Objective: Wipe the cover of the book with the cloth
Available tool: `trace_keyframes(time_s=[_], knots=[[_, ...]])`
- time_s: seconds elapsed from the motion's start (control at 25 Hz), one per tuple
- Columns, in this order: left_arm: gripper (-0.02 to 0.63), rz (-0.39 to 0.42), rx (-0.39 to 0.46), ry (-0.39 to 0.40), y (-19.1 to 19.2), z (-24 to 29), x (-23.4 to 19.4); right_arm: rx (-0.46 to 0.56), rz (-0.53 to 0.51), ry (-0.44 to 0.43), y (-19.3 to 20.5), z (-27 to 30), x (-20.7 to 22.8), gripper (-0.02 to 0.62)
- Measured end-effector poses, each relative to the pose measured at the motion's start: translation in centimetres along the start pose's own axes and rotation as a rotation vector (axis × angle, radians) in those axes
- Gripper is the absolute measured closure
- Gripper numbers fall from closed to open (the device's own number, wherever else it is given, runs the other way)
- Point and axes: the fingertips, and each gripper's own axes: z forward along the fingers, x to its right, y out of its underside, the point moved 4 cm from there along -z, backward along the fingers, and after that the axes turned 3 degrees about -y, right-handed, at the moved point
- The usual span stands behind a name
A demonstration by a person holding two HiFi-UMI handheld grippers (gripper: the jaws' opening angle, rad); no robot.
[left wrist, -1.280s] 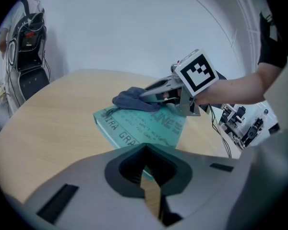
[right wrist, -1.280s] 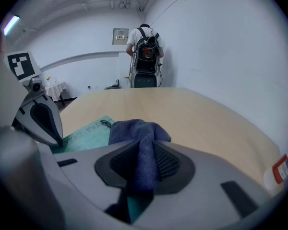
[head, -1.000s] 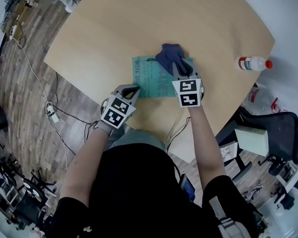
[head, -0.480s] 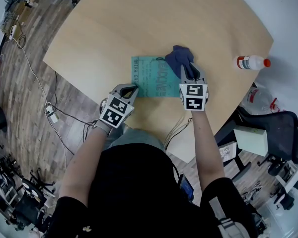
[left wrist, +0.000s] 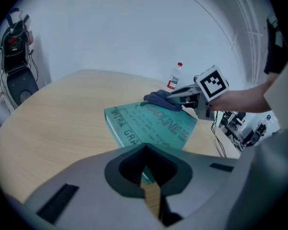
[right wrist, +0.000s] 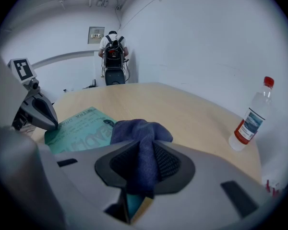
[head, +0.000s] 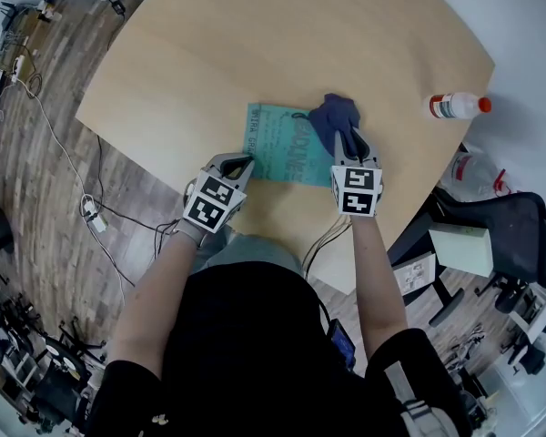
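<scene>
Here, cloth (head: 335, 115) clamped in right tongs (head: 349, 142), atop book (head: 282, 148), left tongs (head: 243, 163) at corner

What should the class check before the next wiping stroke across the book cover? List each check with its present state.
1. Cloth held by right claw: ok, pinched between its jaws.
2. Cloth on the book: ok, resting at the cover's right end.
3. Book flat on the table: ok.
4. Left claw steadying the book: cannot tell; it is shut, tip at the near left corner, contact unclear.
5. Bottle clear of the stroke: ok, standing well apart from the book.
</scene>
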Motion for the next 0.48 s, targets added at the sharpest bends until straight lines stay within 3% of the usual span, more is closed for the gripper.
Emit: trace_keyframes(time_s=[0.48], knots=[[0.586, 0.006, 0.023, 0.016, 0.3, -0.1, 0.0, -0.017, 0.024, 0.040, 2.8, -3.4, -2.0, 0.499]])
